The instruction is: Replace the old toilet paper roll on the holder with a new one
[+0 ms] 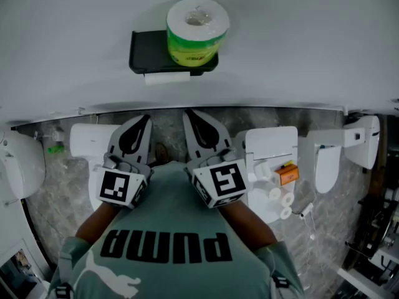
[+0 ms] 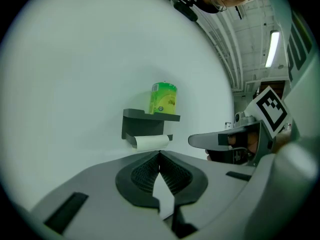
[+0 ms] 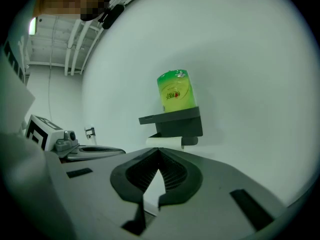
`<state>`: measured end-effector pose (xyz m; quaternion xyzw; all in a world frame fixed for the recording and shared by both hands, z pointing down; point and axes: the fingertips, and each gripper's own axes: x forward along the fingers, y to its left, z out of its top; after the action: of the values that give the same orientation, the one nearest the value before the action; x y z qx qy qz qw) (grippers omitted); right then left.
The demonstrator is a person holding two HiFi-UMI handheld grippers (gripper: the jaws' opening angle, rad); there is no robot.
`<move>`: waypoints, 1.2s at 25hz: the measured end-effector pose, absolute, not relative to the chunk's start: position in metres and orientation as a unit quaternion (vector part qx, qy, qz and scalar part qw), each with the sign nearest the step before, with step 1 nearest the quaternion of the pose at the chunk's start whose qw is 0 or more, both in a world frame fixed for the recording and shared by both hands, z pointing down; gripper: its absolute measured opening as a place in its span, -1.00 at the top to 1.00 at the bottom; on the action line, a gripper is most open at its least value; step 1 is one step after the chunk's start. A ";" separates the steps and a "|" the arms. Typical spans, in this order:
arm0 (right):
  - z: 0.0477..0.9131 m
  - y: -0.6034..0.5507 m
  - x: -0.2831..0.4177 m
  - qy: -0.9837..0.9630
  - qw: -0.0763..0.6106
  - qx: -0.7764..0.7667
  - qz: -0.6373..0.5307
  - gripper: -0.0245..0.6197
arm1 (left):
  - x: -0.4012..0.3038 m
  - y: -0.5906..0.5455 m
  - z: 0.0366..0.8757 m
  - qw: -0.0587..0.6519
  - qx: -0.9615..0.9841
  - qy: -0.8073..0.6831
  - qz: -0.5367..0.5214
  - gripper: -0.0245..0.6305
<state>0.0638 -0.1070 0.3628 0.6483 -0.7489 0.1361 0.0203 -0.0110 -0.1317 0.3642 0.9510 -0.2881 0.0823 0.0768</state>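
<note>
The old roll (image 1: 167,77), nearly spent, is hung under the black holder (image 1: 146,55) on the wall, from which it will have to be slid off. The new roll (image 1: 196,33), in green wrap, is stood upright on the holder's top shelf, presumably parked within reach for the swap. Neither is touched. The left gripper (image 2: 159,155) and right gripper (image 3: 159,153) are held side by side near the chest, well apart from the wall and aimed at the holder. Both pairs of fingers (image 2: 145,173) are pressed together with nothing between them.
</note>
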 end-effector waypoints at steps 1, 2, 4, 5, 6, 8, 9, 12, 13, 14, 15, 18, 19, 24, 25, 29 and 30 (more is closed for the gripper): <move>0.364 -0.110 0.064 -0.744 0.017 0.653 0.141 0.91 | -0.012 -0.135 0.364 0.077 0.953 -0.283 0.082 0.92; 0.364 -0.113 0.064 -0.739 0.013 0.657 0.146 0.91 | -0.013 -0.138 0.364 0.077 0.954 -0.277 0.082 0.92; 0.367 -0.119 0.062 -0.733 0.006 0.663 0.154 0.91 | -0.015 -0.145 0.366 0.078 0.957 -0.267 0.082 0.92; 0.370 -0.122 0.060 -0.730 0.002 0.665 0.160 0.91 | -0.016 -0.148 0.367 0.080 0.959 -0.261 0.082 0.92; 0.372 -0.124 0.058 -0.728 -0.001 0.666 0.165 0.91 | -0.017 -0.151 0.368 0.081 0.960 -0.256 0.082 0.92; 0.376 -0.129 0.053 -0.723 -0.006 0.668 0.176 0.91 | -0.019 -0.155 0.368 0.082 0.963 -0.244 0.079 0.92; 0.377 -0.131 0.051 -0.720 -0.009 0.670 0.180 0.91 | -0.020 -0.157 0.368 0.082 0.965 -0.238 0.077 0.92; 0.381 -0.137 0.047 -0.710 -0.020 0.677 0.195 0.91 | -0.025 -0.165 0.370 0.087 0.967 -0.226 0.074 0.92; 0.382 -0.139 0.046 -0.706 -0.026 0.678 0.203 0.91 | -0.027 -0.168 0.372 0.089 0.968 -0.222 0.075 0.92; 0.384 -0.141 0.044 -0.703 -0.036 0.677 0.213 0.91 | -0.029 -0.170 0.374 0.090 0.969 -0.217 0.079 0.92; 0.385 -0.143 0.042 -0.702 -0.048 0.675 0.224 0.91 | -0.031 -0.172 0.376 0.091 0.969 -0.213 0.082 0.92; 0.391 -0.150 0.037 -0.698 -0.092 0.661 0.261 0.91 | -0.033 -0.178 0.377 0.093 0.971 -0.206 0.078 0.92; 0.392 -0.152 0.036 -0.697 -0.105 0.656 0.270 0.91 | -0.033 -0.180 0.377 0.095 0.971 -0.206 0.074 0.92; 0.400 -0.162 0.035 -0.693 -0.185 0.614 0.330 0.75 | -0.033 -0.186 0.379 0.096 0.968 -0.217 0.076 0.92; 0.402 -0.165 0.035 -0.693 -0.203 0.599 0.346 0.64 | -0.032 -0.187 0.379 0.097 0.967 -0.222 0.078 0.92; 0.407 -0.175 0.040 -0.692 -0.260 0.548 0.392 0.39 | -0.029 -0.192 0.379 0.092 0.960 -0.248 0.088 0.92; 0.407 -0.177 0.043 -0.690 -0.272 0.538 0.401 0.34 | -0.028 -0.193 0.379 0.091 0.958 -0.256 0.091 0.92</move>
<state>0.0432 -0.1772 0.4068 0.5384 -0.6897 0.4005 -0.2721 -0.0284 -0.1930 0.3790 0.9581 -0.2561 0.0910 0.0909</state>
